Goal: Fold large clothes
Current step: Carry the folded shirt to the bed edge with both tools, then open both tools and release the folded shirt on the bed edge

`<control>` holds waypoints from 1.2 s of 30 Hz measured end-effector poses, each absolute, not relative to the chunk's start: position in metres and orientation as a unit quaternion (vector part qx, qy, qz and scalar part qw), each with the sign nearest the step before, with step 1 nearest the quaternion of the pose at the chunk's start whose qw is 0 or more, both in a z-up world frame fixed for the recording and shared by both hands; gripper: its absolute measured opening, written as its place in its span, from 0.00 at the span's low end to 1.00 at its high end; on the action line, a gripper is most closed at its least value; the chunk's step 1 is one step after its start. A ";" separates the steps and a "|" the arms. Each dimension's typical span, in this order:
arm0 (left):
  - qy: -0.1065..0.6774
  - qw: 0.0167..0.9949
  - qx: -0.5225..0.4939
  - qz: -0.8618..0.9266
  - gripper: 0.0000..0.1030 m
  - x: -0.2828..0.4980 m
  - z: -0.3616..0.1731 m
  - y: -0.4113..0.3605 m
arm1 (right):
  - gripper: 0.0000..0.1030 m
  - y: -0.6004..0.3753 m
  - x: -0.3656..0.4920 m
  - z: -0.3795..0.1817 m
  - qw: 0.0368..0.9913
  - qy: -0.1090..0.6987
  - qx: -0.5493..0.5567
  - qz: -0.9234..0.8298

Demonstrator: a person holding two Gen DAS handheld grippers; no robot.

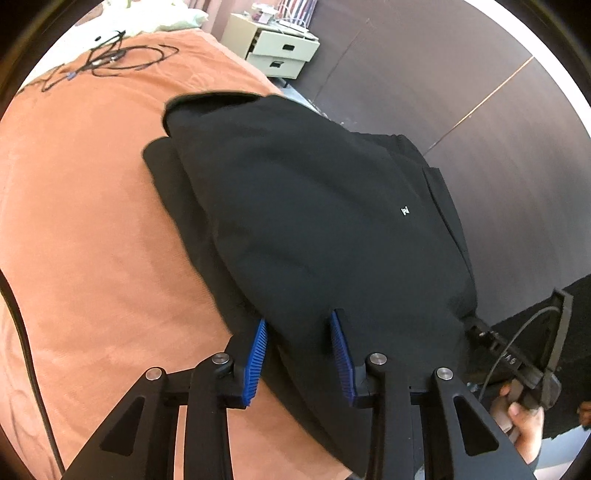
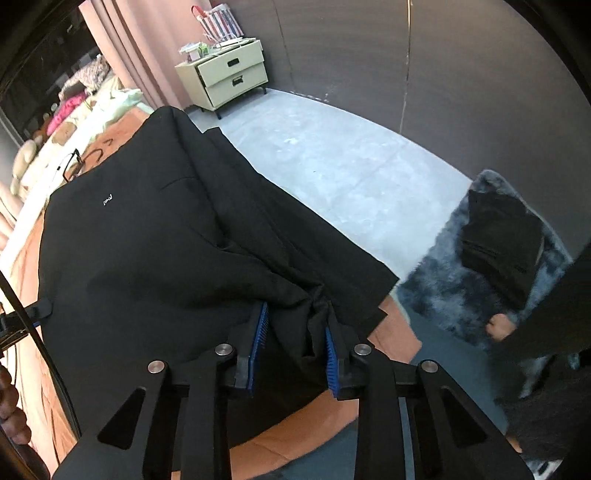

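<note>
I see the black garment (image 1: 314, 206) lying folded on the bed's orange cover (image 1: 92, 229), its upper layer doubled over a lower one that shows along the left edge. A small white logo (image 1: 405, 211) marks the top layer. The right-hand part of the cloth hangs over the bed's side toward the floor.

My left gripper (image 1: 301, 354) has its jaws spread, with the near hem of the garment running between the blue pads (image 1: 258, 354); I cannot make out any pinch there. My right gripper (image 2: 295, 347) has bunched black fabric gathered between its blue pads (image 2: 259, 332), the jaws partly apart and holding the folds that crease toward them.

Beyond the garment, a tangle of black cable (image 1: 110, 59) lies on the cover near pale bedding (image 1: 177, 18). A cream two-drawer nightstand (image 2: 229, 77) stands against the pink curtain (image 2: 140, 48), with a striped bag (image 2: 218, 22) on top. On the grey floor (image 2: 332, 166) sits a shaggy blue-grey rug (image 2: 461, 295) carrying another dark folded piece (image 2: 502, 247).

The far end of the garment is blurred in the left view, and my own hand (image 1: 524, 424) on the other gripper's handle is cut off at the frame edge.
</note>
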State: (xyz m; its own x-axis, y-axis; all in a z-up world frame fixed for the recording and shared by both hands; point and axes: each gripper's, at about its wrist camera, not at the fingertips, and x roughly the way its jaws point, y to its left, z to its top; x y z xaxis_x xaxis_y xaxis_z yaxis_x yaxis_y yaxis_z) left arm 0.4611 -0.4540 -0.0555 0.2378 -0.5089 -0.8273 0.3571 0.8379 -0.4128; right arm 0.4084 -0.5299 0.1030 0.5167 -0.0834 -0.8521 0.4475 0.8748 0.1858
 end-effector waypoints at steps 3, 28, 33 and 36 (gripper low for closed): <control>0.543 0.791 -0.059 -0.276 0.36 0.453 -0.040 -0.441 | 0.29 -0.525 0.399 0.124 0.853 0.458 0.190 -0.163; 0.432 0.878 -0.033 -0.205 0.93 0.313 0.074 -0.214 | 0.84 -0.373 0.299 0.192 0.914 0.393 0.087 -0.058; 0.402 0.896 -0.046 -0.181 0.97 0.265 0.086 -0.159 | 0.85 -0.351 0.268 0.191 0.921 0.381 0.060 -0.045; 0.378 0.910 -0.044 -0.166 1.00 0.234 0.091 -0.132 | 0.86 -0.336 0.246 0.189 0.928 0.366 0.052 -0.037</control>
